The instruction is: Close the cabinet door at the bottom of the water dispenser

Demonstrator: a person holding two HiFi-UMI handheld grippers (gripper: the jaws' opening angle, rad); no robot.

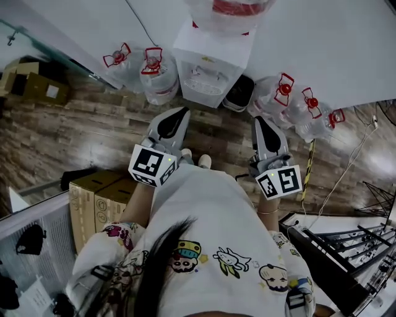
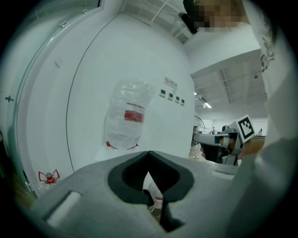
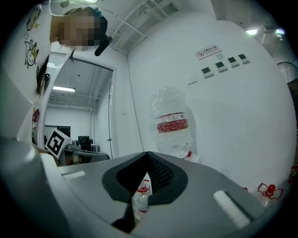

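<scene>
The white water dispenser stands against the wall ahead of me, with a clear bottle upside down on top. A dark panel or bin sits at its lower right; I cannot tell whether it is the cabinet door. My left gripper and right gripper are held level side by side, short of the dispenser, touching nothing. Both are shut and empty. In the left gripper view the left gripper has its jaws closed below the bottle. The right gripper looks the same under the bottle.
Water jugs with red caps stand on the wooden floor left and right of the dispenser. Cardboard boxes lie at my left, another box at the far left. A black rack is at the lower right.
</scene>
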